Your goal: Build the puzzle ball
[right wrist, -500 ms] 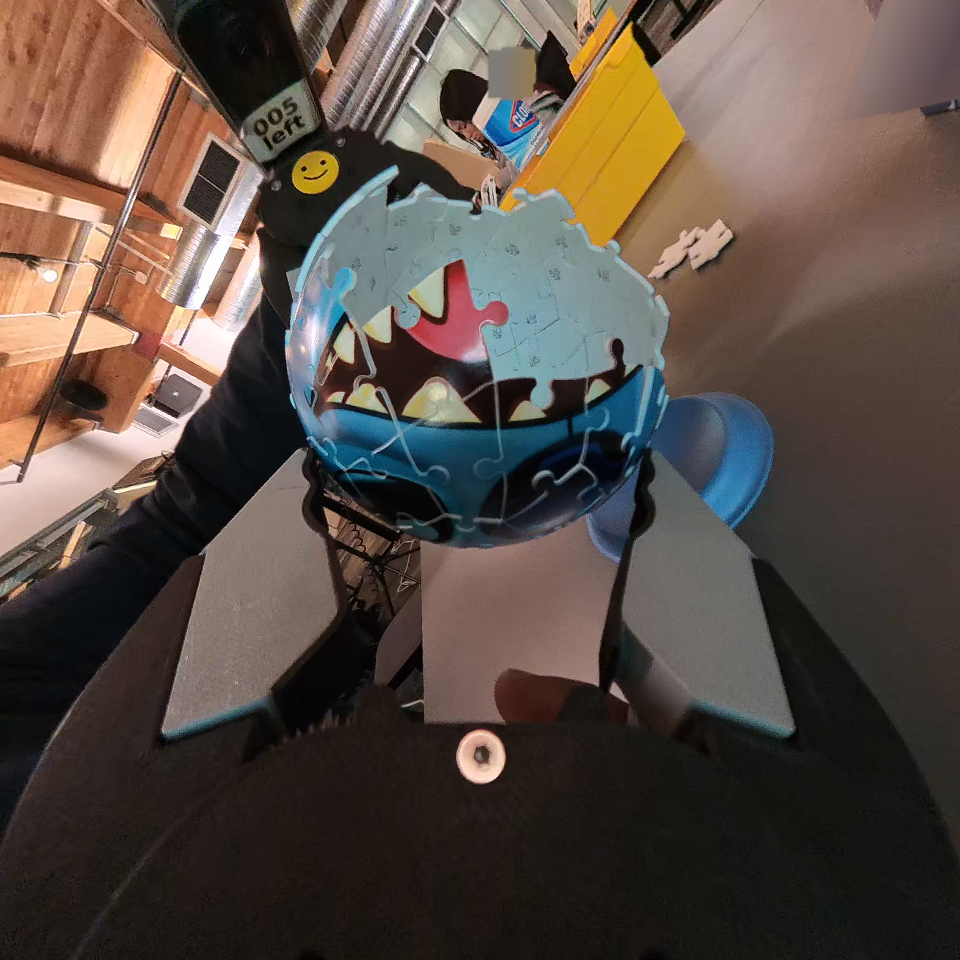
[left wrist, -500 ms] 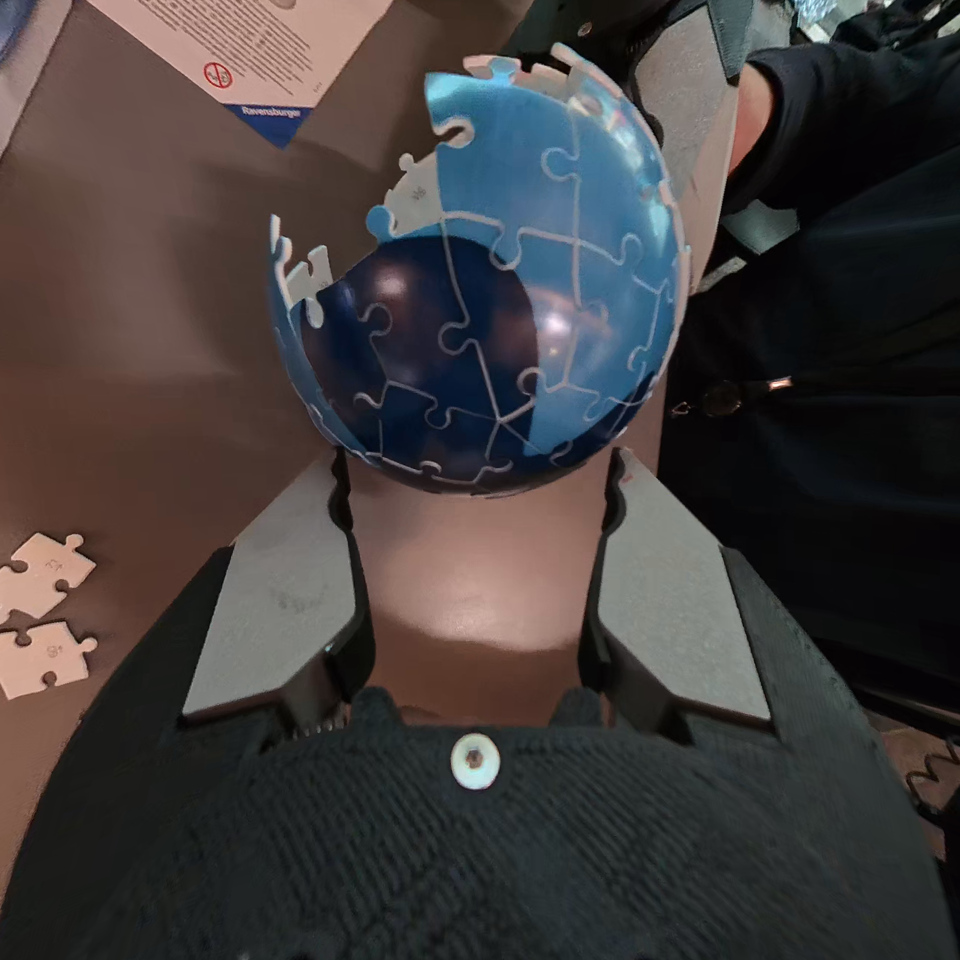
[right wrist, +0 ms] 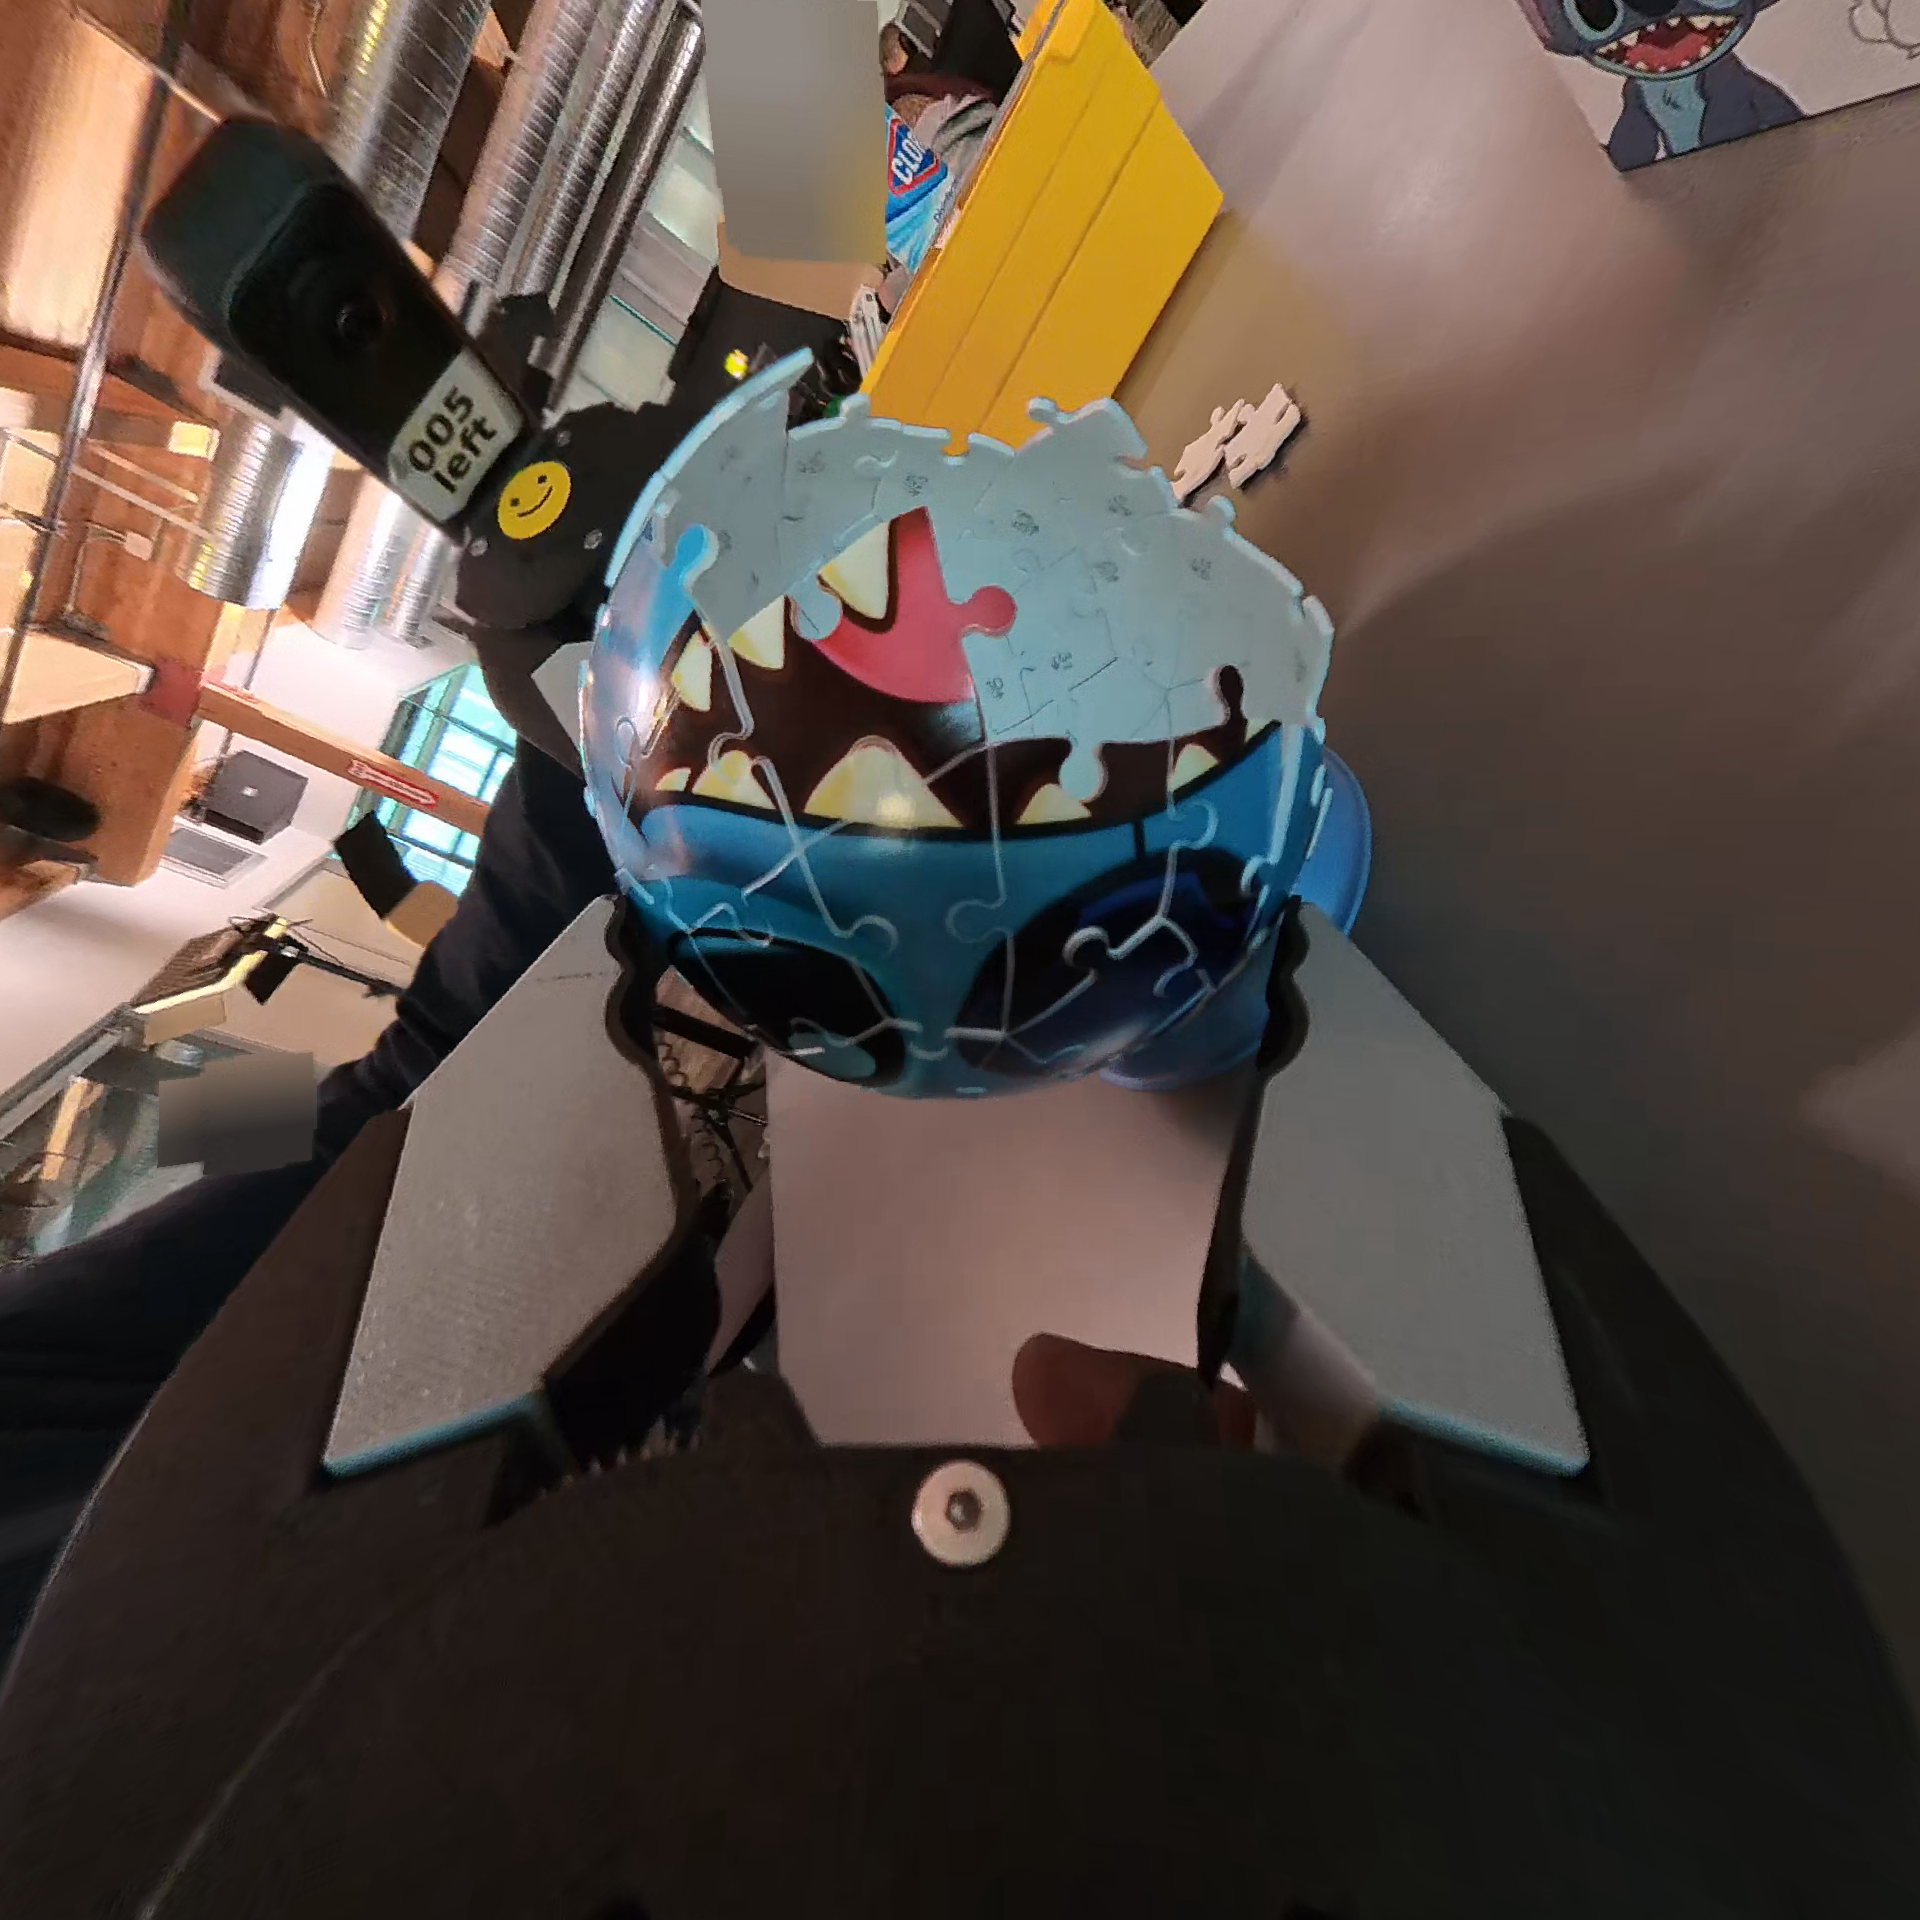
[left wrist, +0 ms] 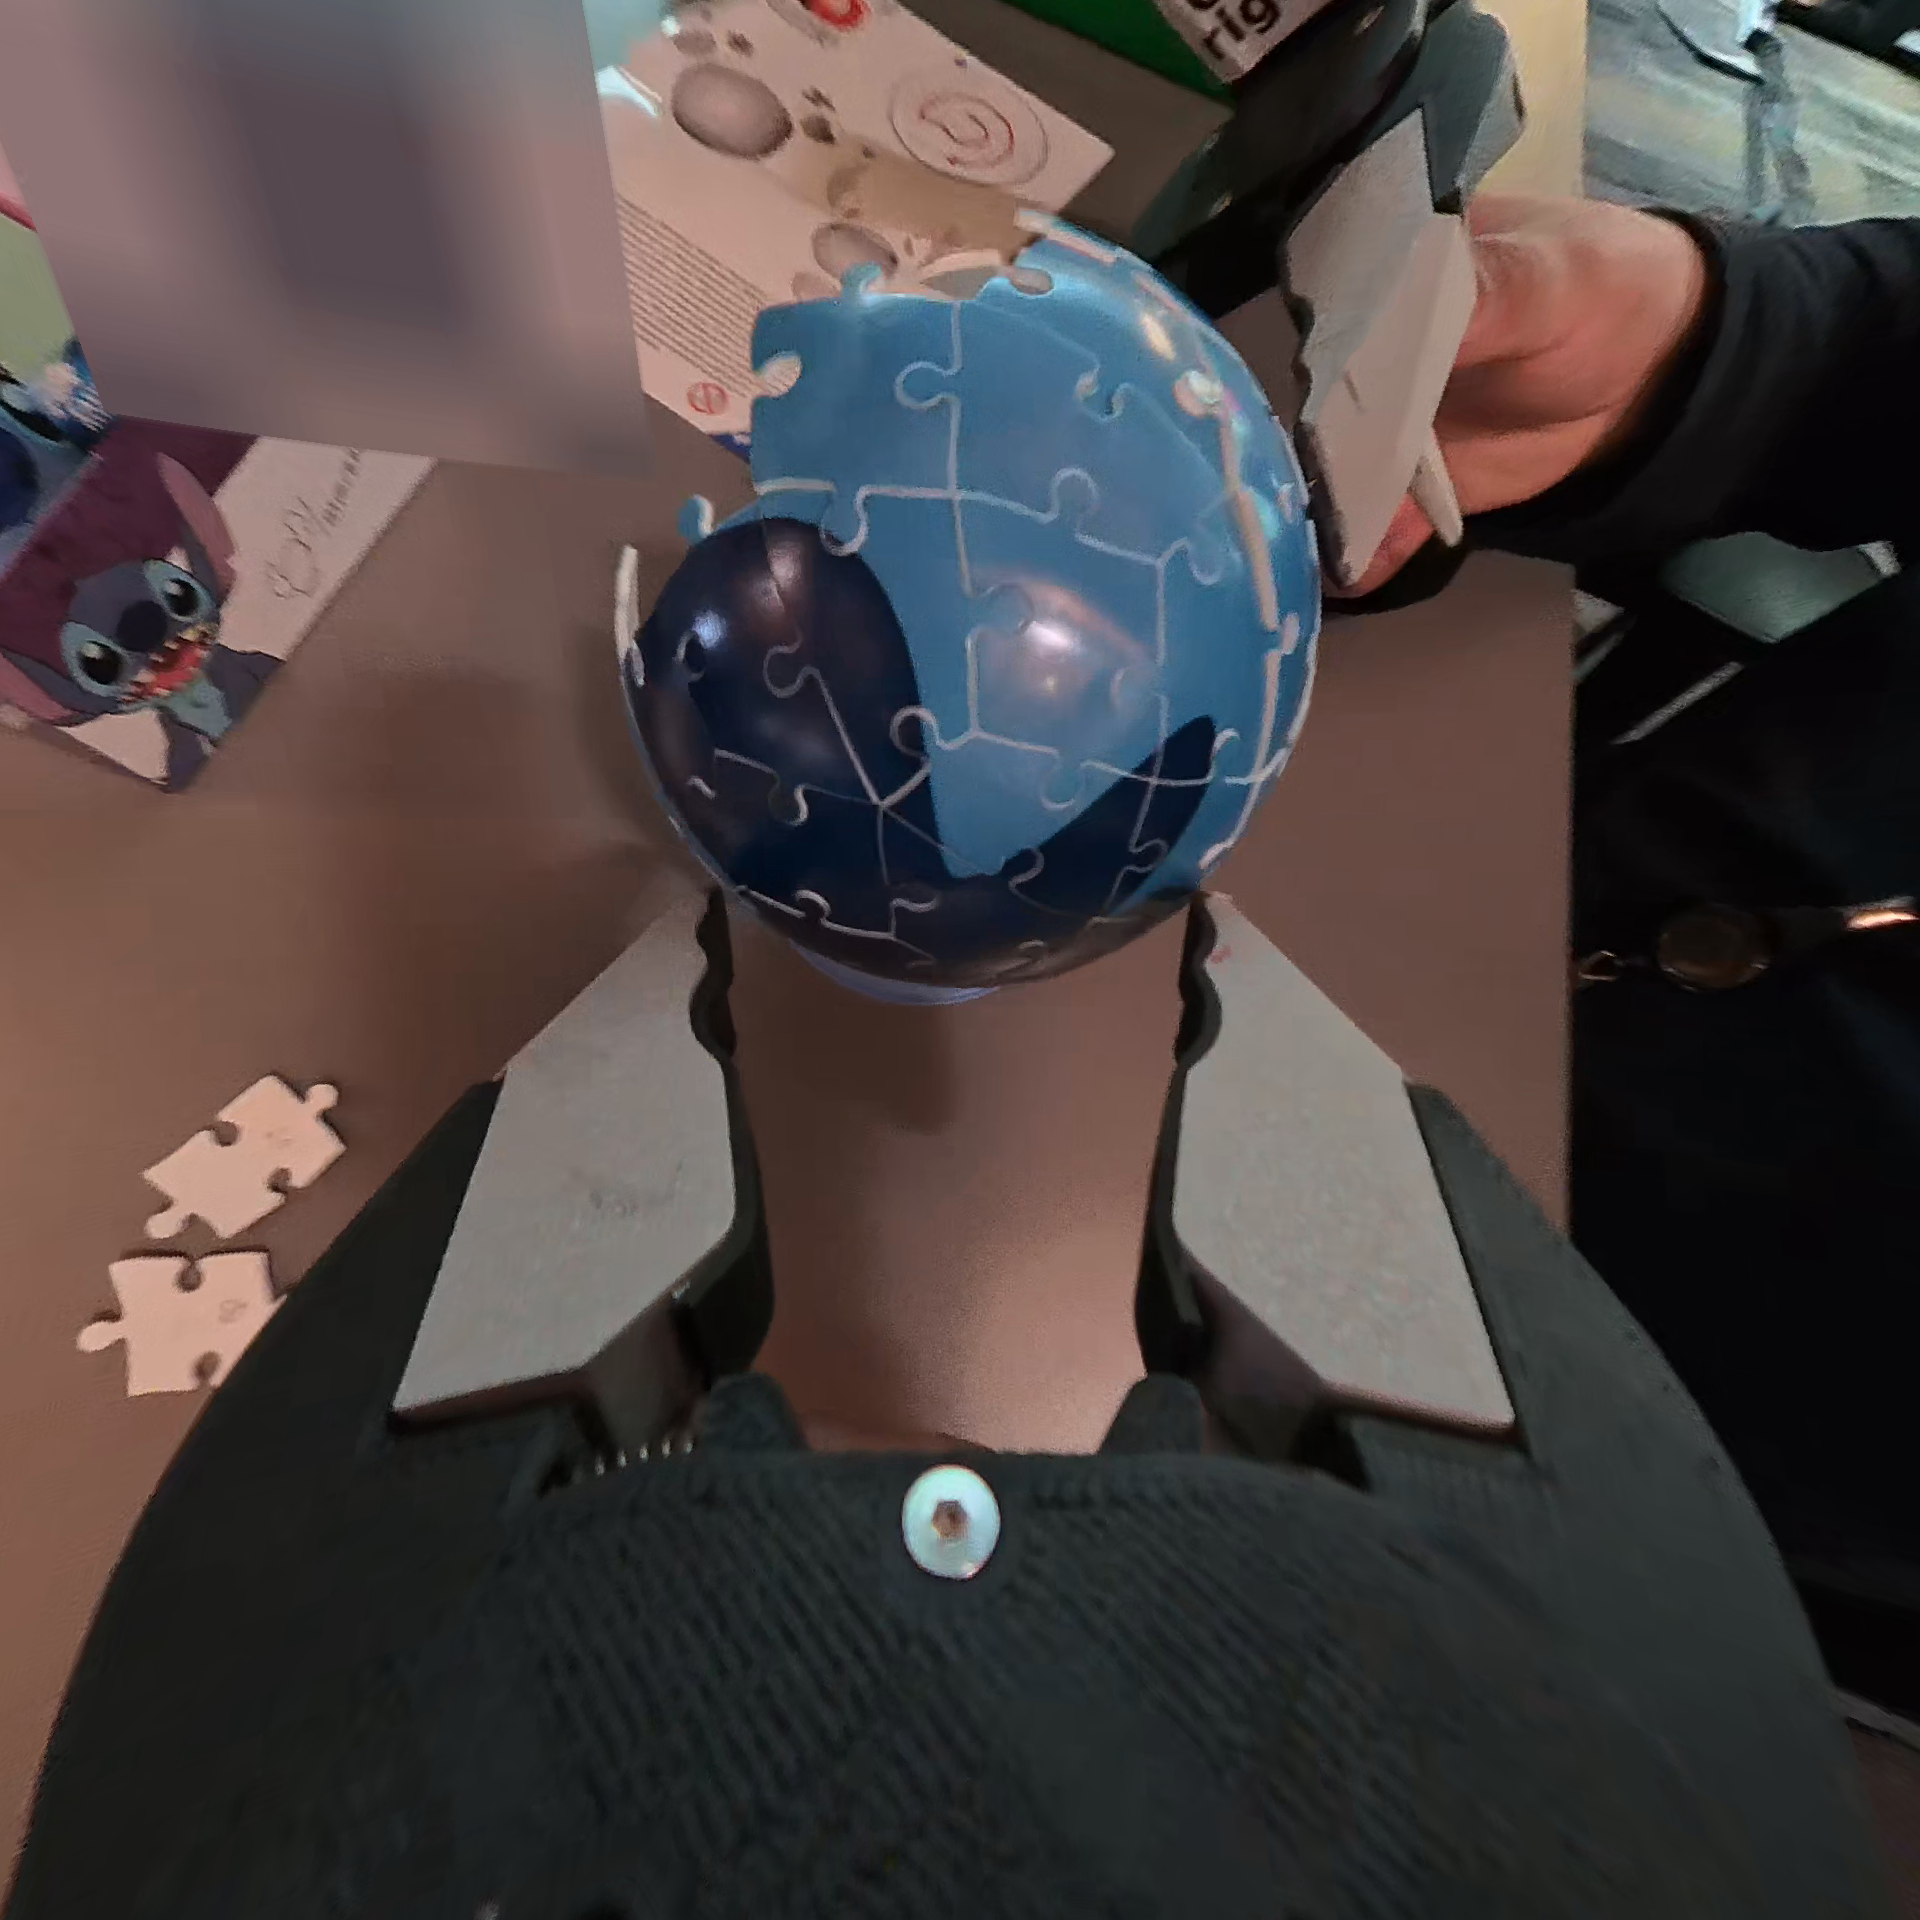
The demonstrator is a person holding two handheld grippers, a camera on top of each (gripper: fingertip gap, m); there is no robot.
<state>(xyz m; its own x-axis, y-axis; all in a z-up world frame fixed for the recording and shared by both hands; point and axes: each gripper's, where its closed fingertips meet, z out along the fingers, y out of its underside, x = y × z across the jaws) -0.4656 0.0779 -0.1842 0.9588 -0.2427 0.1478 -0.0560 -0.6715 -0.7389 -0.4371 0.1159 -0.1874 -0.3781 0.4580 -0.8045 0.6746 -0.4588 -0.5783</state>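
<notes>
Both claws close on the same thing: the left gripper (left wrist: 951,925) has its jaws set narrowly against the lower flanks of the puzzle ball (left wrist: 997,644), and the right gripper (right wrist: 951,945) pinches the same shell from the opposite side, so the ball is carried between the two, above the brown table (left wrist: 364,883). From the left wrist view the ball fills the centre, its blue outer skin whole toward 3 o'clock and its jagged open rim running from 12 round to 9 o'clock; the right wrist view looks into that gap at the pale inner faces of the pieces, with a printed mouth and teeth below. A blue stand (right wrist: 1340,894) sits just behind the ball at about 3 o'clock in that view, and whether the ball touches it I cannot tell. Outward again, two loose pieces (left wrist: 208,1226) lie face down at 8 o'clock on the table, a printed instruction sheet (left wrist: 831,156) lies at 12, and a puzzle box (left wrist: 156,623) stands at 9. By my reading the shell is well past half built and this is a holding and turning step. Next, I judge, one claw must let go and fetch a loose piece while the other keeps the ball steady; pressing too hard on the open rim could pop neighbouring pieces loose.
</notes>
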